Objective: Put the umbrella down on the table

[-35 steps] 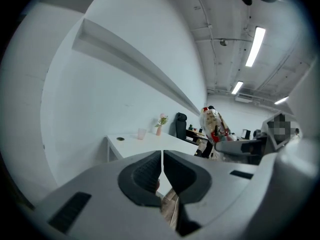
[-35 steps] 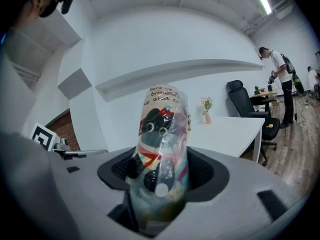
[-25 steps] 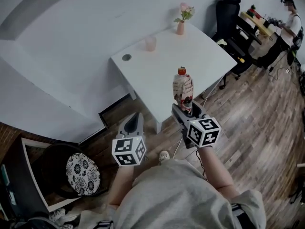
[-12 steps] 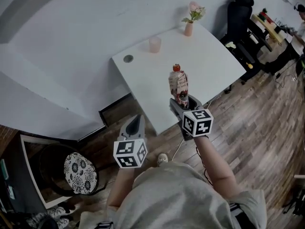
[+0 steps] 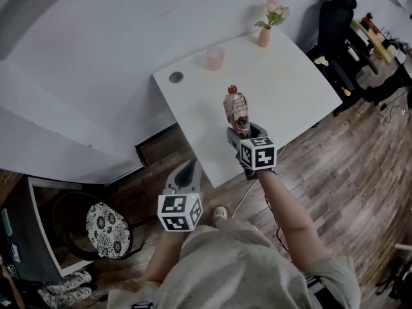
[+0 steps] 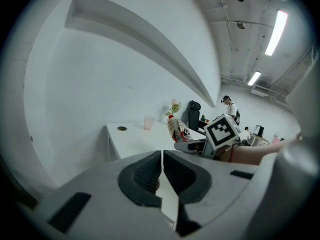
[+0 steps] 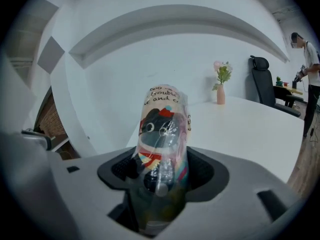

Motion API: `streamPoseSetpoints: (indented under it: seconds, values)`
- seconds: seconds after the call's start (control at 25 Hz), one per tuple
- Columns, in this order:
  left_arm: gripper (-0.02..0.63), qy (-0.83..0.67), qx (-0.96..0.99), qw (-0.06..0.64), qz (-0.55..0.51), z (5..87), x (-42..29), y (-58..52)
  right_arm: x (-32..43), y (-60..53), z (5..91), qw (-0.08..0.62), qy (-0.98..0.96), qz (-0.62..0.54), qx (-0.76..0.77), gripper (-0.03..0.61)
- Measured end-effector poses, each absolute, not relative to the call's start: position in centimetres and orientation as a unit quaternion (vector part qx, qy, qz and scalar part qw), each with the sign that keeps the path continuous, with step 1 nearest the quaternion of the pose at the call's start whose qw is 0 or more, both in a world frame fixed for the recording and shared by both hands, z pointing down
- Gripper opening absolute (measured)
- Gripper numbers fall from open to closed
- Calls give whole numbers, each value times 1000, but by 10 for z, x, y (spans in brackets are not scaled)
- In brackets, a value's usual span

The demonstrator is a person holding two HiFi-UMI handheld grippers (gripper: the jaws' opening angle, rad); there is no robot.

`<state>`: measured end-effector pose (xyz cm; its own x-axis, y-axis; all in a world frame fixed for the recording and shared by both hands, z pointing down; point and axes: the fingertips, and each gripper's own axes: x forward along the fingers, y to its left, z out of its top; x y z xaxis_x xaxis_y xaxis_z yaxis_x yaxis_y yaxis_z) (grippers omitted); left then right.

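The folded umbrella, in a clear sleeve printed with a cartoon figure and capped by a red knob, stands nearly upright in my right gripper. That gripper is shut on its lower part above the near edge of the white table. In the right gripper view the umbrella rises between the dark pads of the right gripper, with the table beyond it. My left gripper hangs off the table's near corner over the floor. In its own view the left gripper is shut on nothing, and the umbrella shows ahead.
On the table stand a pink cup, a vase of flowers and a round cable grommet. A black office chair stands beyond the table's far right. A patterned round stool is on the floor at the left. A person stands far off.
My right gripper has carried the umbrella forward and down, farther over the table's near edge. My left gripper has sunk a little and sits lower in the head view.
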<state>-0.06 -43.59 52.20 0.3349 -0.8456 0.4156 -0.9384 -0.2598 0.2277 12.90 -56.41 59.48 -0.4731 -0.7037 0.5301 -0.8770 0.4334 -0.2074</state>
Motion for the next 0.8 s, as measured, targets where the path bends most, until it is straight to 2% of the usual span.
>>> streamPoseSetpoints:
  seconds: [0.8]
  values:
    - [15,-572,773,244,127,549,-9,-450,121,-633,684,328,-764,283,479,275]
